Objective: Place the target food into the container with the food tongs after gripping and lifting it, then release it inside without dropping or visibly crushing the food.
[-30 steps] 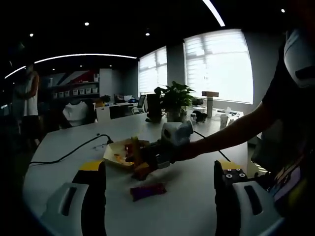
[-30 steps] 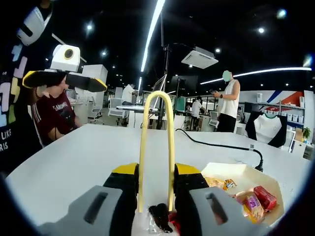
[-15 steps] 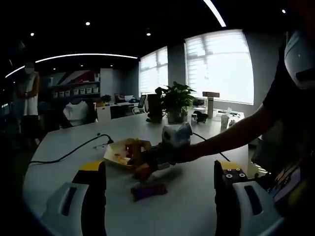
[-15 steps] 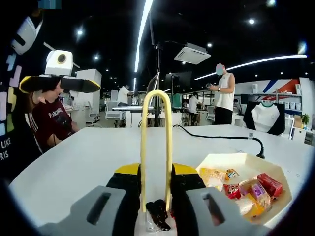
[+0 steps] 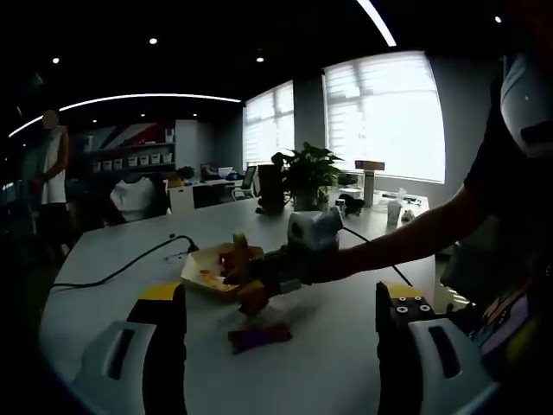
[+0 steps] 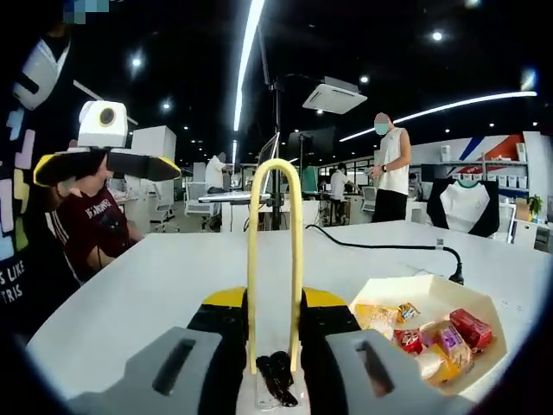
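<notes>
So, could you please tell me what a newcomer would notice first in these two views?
In the right gripper view, the right hand-held gripper is shut on yellow food tongs, whose loop rises up the middle of the picture. Just right of it a pale container of wrapped snacks sits on the white table. In the left gripper view, a purple wrapped snack lies on the table between the open jaws of the left hand-held gripper.

Black cable (image 6: pixel 380 246) on white table (image 6: pixel 155 277); potted plant (image 5: pixel 307 177) by window (image 5: pixel 384 117).

White letters "LIKE" and "TRIS" on a person's dark shirt (image 6: pixel 12 277).
</notes>
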Available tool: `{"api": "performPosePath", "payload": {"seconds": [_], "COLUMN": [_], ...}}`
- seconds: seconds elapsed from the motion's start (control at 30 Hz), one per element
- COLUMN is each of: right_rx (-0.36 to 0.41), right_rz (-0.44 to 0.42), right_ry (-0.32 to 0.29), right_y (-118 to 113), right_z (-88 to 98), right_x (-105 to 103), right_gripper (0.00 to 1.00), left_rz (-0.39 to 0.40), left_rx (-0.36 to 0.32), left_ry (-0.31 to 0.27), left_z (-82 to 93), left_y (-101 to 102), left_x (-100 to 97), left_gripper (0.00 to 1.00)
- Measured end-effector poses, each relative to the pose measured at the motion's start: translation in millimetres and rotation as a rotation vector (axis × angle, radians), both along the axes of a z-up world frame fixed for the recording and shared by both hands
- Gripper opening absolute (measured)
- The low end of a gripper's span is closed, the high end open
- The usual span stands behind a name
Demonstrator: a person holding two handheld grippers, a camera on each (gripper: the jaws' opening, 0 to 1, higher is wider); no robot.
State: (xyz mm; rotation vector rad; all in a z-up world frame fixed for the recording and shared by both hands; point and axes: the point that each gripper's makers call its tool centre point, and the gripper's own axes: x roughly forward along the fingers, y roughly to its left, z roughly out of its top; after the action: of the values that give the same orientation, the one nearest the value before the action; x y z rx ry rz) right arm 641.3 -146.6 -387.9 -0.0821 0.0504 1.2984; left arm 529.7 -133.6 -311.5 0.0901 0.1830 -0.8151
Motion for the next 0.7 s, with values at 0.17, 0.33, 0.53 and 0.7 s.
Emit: {"api": "performPosePath", "payload": {"seconds": [0.17,0.33,0.53,0.7], "right_rx": [0.064,0.077,0.09,0.118], "right_rz": [-0.014,-0.029,-0.072,-0.093], "right_ry": [-0.032,-0.066,-0.083,-0.086], "right_y": [-4,-10,-19,-25], "right_z": [27.5,45.0,56.2,71.9], "right_x": [0,6,18,32], "right_gripper": [0.18,0.18,0.18,0.18], "left_rz": [-0.004,-0.01,-0.012,-0.013], "left_rx": [-0.004,-0.004,-0.012,-0.005], "left_ry": [-0.001,-0.002,-0.013,-0.015], "left_z": [0.9,1.2,5.0,5.5], "left_y": [-2,-4,-4,-2], "left_x": [-0.5,-1.5,-3.6,-3.7], "left_gripper": [0.96,0.96,0.96,0.96]}}
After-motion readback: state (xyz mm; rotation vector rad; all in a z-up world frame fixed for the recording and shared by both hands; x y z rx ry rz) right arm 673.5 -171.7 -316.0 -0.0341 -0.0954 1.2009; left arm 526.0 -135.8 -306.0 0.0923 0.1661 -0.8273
